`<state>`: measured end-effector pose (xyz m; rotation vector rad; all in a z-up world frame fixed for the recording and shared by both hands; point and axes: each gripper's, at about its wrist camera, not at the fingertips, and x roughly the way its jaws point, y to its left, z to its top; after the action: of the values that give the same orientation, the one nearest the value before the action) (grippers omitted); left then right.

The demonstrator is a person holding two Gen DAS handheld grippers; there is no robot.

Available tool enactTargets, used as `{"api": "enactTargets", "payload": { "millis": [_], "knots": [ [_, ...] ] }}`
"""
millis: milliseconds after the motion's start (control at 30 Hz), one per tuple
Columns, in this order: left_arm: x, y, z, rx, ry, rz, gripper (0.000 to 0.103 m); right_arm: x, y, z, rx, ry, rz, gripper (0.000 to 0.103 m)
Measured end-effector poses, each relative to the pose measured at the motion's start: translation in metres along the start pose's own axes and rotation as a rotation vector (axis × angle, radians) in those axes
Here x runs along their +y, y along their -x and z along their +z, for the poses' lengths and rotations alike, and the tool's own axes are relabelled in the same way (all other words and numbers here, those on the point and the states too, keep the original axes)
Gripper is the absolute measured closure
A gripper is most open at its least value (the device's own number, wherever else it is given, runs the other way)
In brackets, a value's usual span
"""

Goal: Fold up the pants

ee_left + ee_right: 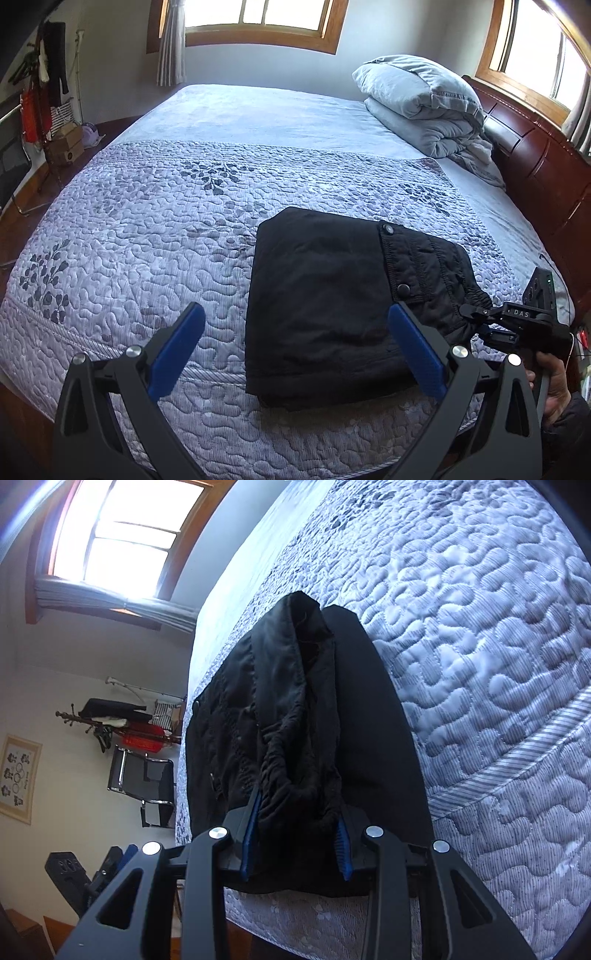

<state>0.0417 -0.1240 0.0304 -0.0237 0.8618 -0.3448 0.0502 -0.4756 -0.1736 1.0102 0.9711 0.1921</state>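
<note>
Black pants [321, 295] lie folded into a thick rectangle on the quilted lavender bedspread [147, 229], near the bed's front edge. The elastic waistband with two snap buttons is on the right end of the stack. My left gripper [299, 347] hangs open above the near edge, with nothing between its blue pads [177, 350]; the right pad shows in front of the pants. My right gripper [295, 838] is shut on the bunched waistband [295, 775] and holds it slightly lifted. In the left wrist view the right gripper [476, 317] comes in from the right, at the waistband's corner.
A folded grey duvet [417, 107] lies at the back right against the dark wooden headboard [535, 166]. A coat rack with clothes [48, 74] and cardboard boxes [66, 144] stand by the left wall, near a black chair [144, 775]. A hand [554, 384] holds the right gripper.
</note>
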Motion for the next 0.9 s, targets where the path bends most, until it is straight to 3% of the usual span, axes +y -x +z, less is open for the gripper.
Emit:
{"api": "enactTargets", "payload": {
  "millis": [433, 567, 700, 900],
  "knots": [
    [-0.004, 0.003, -0.001, -0.002, -0.009, 0.0, 0.004, -0.004, -0.014, -0.005, 0.008, -0.009, 0.006, 0.065],
    [-0.006, 0.008, 0.0, -0.017, -0.022, 0.004, 0.004, -0.008, -0.01, -0.004, 0.019, -0.025, 0.026, 0.059],
    [-0.006, 0.012, 0.002, -0.032, -0.032, 0.009, 0.004, -0.006, 0.002, -0.004, 0.018, -0.016, 0.009, 0.051],
    [-0.008, 0.014, 0.002, -0.038, -0.039, 0.003, 0.004, -0.008, 0.038, -0.001, -0.027, -0.004, -0.009, 0.048]
  ]
}}
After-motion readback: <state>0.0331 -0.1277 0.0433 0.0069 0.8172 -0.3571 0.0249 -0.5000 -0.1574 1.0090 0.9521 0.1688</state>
